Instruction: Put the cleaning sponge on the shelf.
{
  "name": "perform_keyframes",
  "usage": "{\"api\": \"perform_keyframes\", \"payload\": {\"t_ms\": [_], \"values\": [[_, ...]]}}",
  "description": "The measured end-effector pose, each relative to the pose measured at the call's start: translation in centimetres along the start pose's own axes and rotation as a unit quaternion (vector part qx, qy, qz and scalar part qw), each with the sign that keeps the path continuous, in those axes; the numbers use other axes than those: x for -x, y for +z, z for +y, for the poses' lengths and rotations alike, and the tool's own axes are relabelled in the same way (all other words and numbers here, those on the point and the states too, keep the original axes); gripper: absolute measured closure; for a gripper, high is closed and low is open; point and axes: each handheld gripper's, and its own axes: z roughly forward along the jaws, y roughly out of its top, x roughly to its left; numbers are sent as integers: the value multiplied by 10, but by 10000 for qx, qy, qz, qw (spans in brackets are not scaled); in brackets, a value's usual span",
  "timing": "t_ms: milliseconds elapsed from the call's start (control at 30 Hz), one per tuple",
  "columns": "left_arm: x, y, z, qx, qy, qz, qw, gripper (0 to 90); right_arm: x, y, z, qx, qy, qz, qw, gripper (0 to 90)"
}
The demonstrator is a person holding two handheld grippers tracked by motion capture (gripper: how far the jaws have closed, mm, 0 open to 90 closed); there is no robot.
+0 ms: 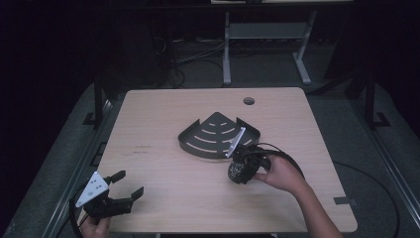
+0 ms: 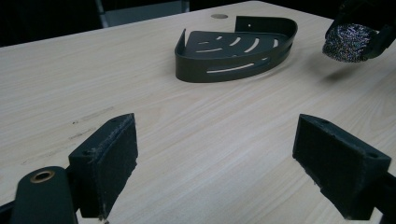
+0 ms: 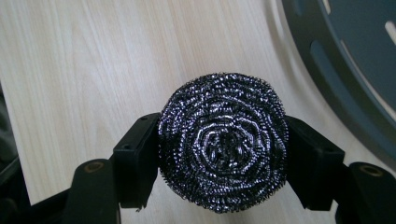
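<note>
The right gripper (image 3: pixel 223 154) clamps a scourer (image 3: pixel 223 148) between both pads, the round steel coil bulging past them. In the high view the right hand (image 1: pixel 282 173) angles this gripper down and leftward, the scourer (image 1: pixel 239 171) just off the near rim of the rack (image 1: pixel 218 133). It seems lifted clear of the worktop (image 1: pixel 163 163), though that view is dim; the left gripper view shows the scourer (image 2: pixel 349 43) hanging above its shadow. Bare worktop lies to its left. The left gripper (image 2: pixel 217 163) stands wide with nothing between its pads, low near the worktop's near-left edge, well apart from the rack (image 2: pixel 236 49).
</note>
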Motion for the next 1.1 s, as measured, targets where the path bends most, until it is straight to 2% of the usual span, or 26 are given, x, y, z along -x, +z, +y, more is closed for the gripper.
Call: {"api": "perform_keyframes", "payload": {"t_ms": [667,1100], "values": [[-1,-1,0,37,-27,9,10000,132,16,-9,28,-80,-112,-62,9999,330],[-2,-2,0,55,-45,8,10000,133,27,-11,39,-46,-81,-16,10000,330]]}}
